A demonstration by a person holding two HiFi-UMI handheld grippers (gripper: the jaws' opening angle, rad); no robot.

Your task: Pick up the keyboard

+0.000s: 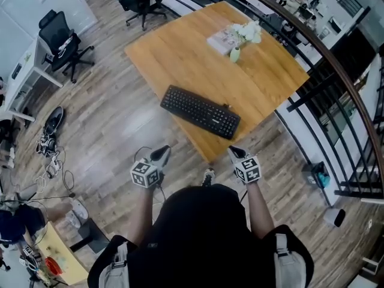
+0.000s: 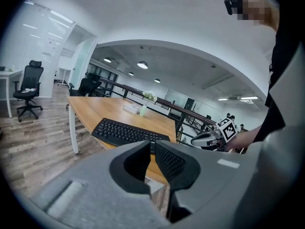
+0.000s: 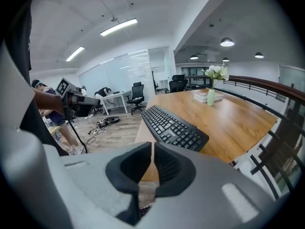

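A black keyboard [image 1: 200,111] lies flat near the front corner of the wooden table [image 1: 180,53], parallel to its near-left edge. It also shows ahead in the left gripper view as the keyboard [image 2: 127,132] and in the right gripper view as the keyboard [image 3: 172,127]. My left gripper [image 1: 166,150] hangs over the floor short of the table, jaws shut with nothing between them. My right gripper [image 1: 232,149] hovers just off the table's near corner, also shut and empty. Both are well short of the keyboard.
A pale green vase with white flowers [image 1: 240,41] and a stack of books [image 1: 223,39] stand farther back on the table. Black railings [image 1: 336,101] run along the right. Office chairs [image 1: 63,44], shoes and cables [image 1: 51,143] sit on the wood floor at the left.
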